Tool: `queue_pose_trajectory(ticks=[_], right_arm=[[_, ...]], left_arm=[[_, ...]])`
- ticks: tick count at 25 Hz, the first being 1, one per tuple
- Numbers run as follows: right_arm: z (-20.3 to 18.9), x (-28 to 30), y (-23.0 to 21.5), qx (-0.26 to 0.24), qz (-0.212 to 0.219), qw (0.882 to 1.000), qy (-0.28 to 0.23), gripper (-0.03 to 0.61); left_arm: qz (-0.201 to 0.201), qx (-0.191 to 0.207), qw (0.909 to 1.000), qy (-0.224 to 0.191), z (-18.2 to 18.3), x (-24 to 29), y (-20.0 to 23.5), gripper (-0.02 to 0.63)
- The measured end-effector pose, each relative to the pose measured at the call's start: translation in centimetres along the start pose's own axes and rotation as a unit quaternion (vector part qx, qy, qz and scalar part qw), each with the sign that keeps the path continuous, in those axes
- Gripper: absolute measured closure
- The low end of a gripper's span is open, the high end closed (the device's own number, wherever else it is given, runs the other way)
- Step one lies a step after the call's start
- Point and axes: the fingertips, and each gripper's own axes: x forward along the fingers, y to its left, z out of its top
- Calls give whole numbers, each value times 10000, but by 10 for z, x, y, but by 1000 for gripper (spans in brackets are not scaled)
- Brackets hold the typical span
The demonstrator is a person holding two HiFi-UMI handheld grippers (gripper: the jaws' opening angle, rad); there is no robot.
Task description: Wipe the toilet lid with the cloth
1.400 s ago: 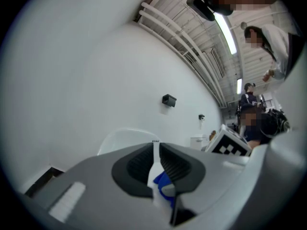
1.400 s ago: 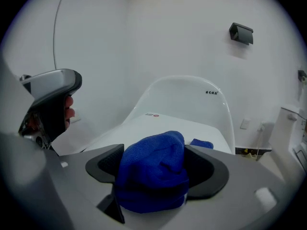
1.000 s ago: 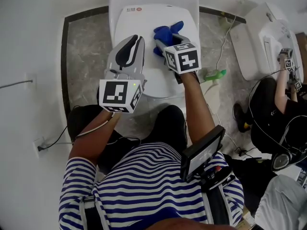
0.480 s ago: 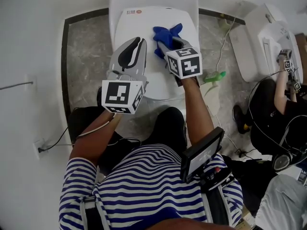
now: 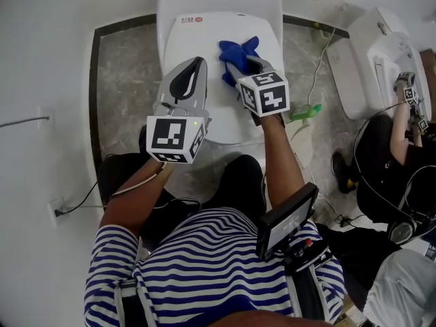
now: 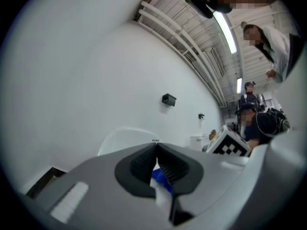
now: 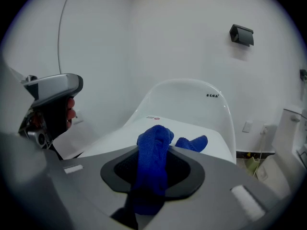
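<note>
The white toilet lid (image 5: 197, 43) is down, with a crumpled blue cloth (image 5: 237, 50) on its right half. My right gripper (image 5: 236, 67) tilts down onto the cloth. Its jaws have just been closing, and a fold of the cloth (image 7: 152, 152) stands pinched between the pads. The rest of the cloth lies on the lid (image 7: 115, 140) beyond the right gripper (image 7: 152, 169). My left gripper (image 5: 197, 63) hovers level over the lid's left half, with its jaws together and nothing in them. In the left gripper view its pads (image 6: 144, 164) meet, and a bit of cloth (image 6: 161, 182) shows behind them.
A second white toilet (image 5: 371, 53) stands at the right, with a seated person (image 5: 398, 152) working beside it. A green spray bottle (image 5: 304, 110) and cables lie on the marble floor between the toilets. A wall socket (image 5: 54, 206) is at the left.
The right gripper's jaws have drawn in on the blue cloth and bunched it between them. Both hands stay about where they were.
</note>
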Motion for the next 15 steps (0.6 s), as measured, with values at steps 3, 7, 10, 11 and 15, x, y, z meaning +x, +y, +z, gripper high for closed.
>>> queue_pose_trajectory(ticks=[3, 7, 10, 11, 15], right_arm=[[20, -8, -3, 2, -9, 9994, -334, 460], [69, -21, -12, -193, 3, 9966, -805, 462], [102, -23, -15, -426, 16, 9946, -945, 462], [110, -22, -14, -506, 14, 9940, -965, 462], [136, -10, -7, -739, 40, 9920, -1027, 462]], left_arm=[[24, 22, 10000, -16, 2, -1, 2, 611], [54, 33, 10000, -50, 5, -3, 3, 611], [31, 53, 10000, -76, 8, -6, 5, 612], [24, 54, 10000, -79, 8, -7, 6, 614], [97, 10, 9999, -42, 8, -12, 15, 614]])
